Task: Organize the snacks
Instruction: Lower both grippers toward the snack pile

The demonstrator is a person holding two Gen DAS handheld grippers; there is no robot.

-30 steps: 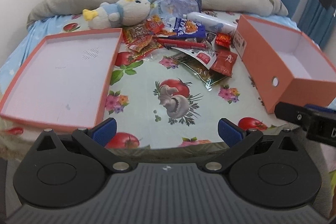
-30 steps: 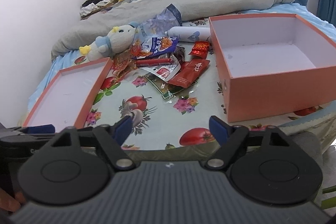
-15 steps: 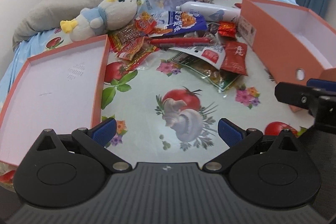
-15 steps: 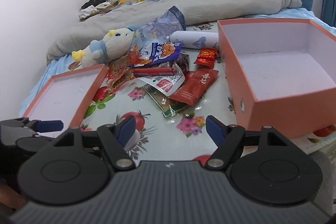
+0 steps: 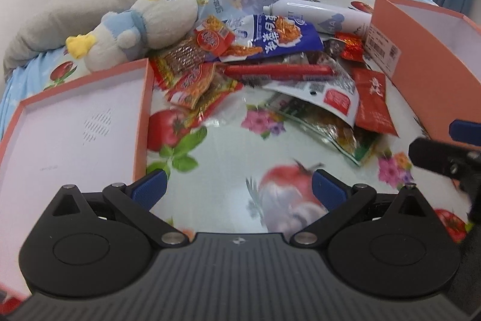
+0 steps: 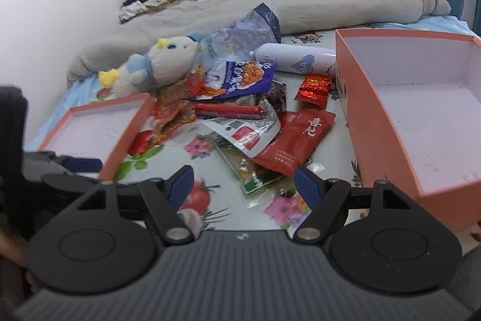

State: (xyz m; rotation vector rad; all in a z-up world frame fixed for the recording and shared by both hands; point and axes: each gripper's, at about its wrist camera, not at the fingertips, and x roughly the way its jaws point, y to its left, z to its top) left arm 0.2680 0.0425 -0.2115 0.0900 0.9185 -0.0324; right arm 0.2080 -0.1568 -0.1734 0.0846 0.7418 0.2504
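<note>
We see a plush toy (image 5: 144, 26) and white bottle (image 5: 318, 15) crowding the snack pile (image 5: 270, 71). Orange box (image 6: 421, 116) and lid (image 5: 75, 125) hold nothing. Left gripper (image 5: 239, 190) and right gripper (image 6: 243, 182) gape, gripping nothing.

the orange box (image 5: 427, 56) is cut off by the right edge, and the box lid (image 5: 75, 122) by the left. the green packet (image 6: 255, 170) is half buried under other wrappers. the tomato print (image 5: 288, 194) is blurred.
</note>
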